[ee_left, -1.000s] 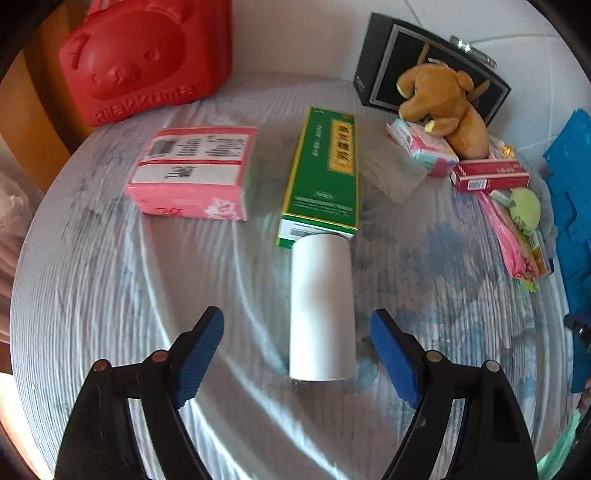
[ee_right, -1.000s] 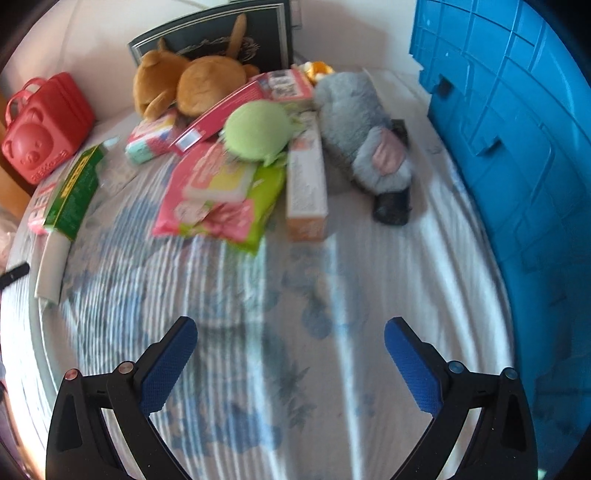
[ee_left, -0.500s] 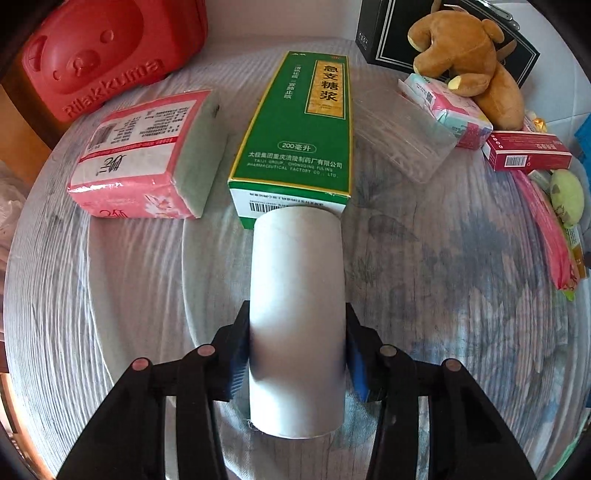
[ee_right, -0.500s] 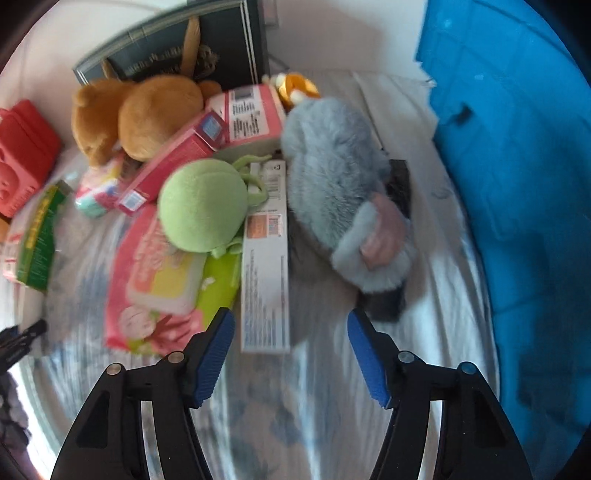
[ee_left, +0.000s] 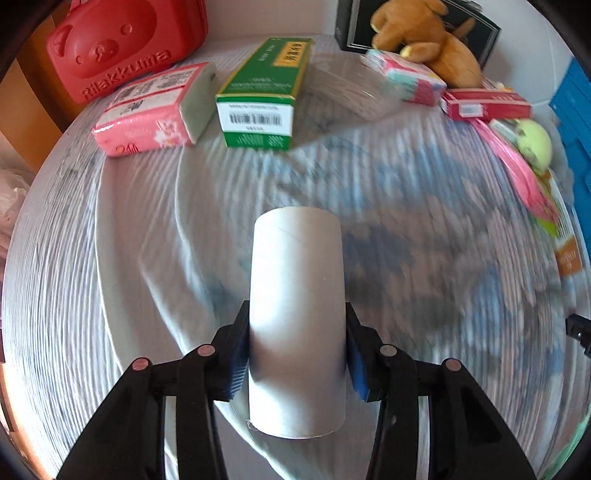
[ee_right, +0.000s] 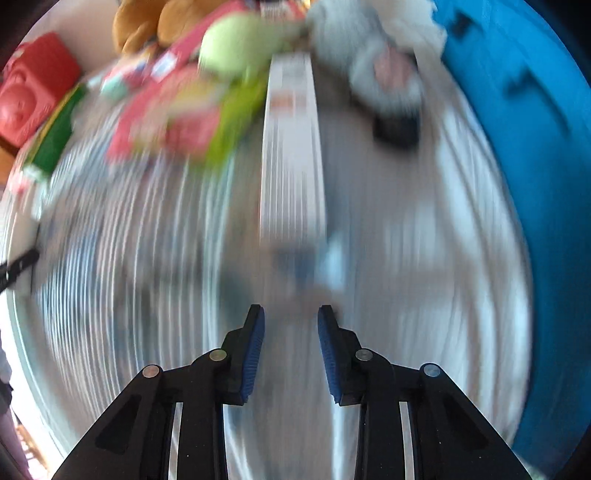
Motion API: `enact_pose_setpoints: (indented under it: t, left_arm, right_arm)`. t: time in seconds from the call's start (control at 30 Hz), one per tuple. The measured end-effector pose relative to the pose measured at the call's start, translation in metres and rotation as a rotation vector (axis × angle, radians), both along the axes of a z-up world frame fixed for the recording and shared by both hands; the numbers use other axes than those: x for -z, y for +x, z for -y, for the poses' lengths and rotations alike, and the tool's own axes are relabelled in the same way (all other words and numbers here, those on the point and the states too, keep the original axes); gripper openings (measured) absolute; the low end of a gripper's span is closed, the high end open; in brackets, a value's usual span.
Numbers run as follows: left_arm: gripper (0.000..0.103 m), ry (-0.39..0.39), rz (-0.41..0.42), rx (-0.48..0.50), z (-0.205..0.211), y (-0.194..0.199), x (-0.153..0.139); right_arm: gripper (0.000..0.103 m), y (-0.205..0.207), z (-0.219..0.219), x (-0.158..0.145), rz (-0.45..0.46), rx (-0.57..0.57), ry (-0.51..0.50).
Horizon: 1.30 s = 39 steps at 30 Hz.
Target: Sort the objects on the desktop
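Note:
My left gripper [ee_left: 295,354] is shut on a white paper tube [ee_left: 297,310], held above the patterned cloth. A green box [ee_left: 264,92] and a pink tissue pack [ee_left: 155,110] lie beyond it. My right gripper [ee_right: 290,343] has its blue pads a small gap apart with nothing between them. A long white box [ee_right: 291,155] lies straight ahead of it, apart from the pads. A green ball [ee_right: 243,44], pink packets [ee_right: 170,118] and a grey plush toy [ee_right: 376,62] lie further back. The right wrist view is blurred.
A red bear-shaped case [ee_left: 118,48] stands at the back left. A brown plush bear [ee_left: 432,44] leans on a black frame [ee_left: 476,26]. A red flat box [ee_left: 487,105] and small tissue pack [ee_left: 406,77] lie nearby. A blue bin [ee_right: 532,147] stands on the right.
My left gripper closed on the white tube and lifted it back from the green box. My right gripper's pads narrowed and it moved back from the white box.

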<state>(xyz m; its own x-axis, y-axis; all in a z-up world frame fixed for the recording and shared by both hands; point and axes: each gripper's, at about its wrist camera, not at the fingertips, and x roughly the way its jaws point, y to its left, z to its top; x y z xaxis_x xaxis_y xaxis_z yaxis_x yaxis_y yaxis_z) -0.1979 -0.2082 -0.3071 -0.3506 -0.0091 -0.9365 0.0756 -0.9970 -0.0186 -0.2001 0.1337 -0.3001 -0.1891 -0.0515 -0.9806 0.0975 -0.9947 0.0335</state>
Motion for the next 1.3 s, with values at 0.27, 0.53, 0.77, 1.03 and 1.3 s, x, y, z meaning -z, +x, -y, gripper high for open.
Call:
enact_pose_setpoints:
  t: [0.27, 0.53, 0.77, 1.03, 1.3]
  left_arm:
    - [0.044, 0.002, -0.035, -0.008, -0.014, 0.009, 0.001]
    - [0.044, 0.001, -0.037, -0.017, -0.005, -0.005, 0.001]
    - [0.044, -0.009, -0.056, -0.02, -0.014, -0.035, 0.001]
    - [0.045, -0.008, -0.064, -0.011, -0.02, -0.043, 0.005]
    - [0.045, -0.012, -0.085, -0.025, -0.021, -0.042, 0.006]
  right_arm:
    - [0.103, 0.025, -0.009, 0.008, -0.05, 0.002, -0.087]
    - [0.026, 0.021, -0.006, 0.012, -0.121, 0.091, -0.008]
    - [0.021, -0.028, -0.008, -0.028, -0.261, 0.079, -0.064]
    - [0.06, -0.07, -0.008, -0.047, -0.295, 0.078, -0.03]
    - [0.048, -0.079, -0.01, -0.032, -0.309, 0.074, -0.1]
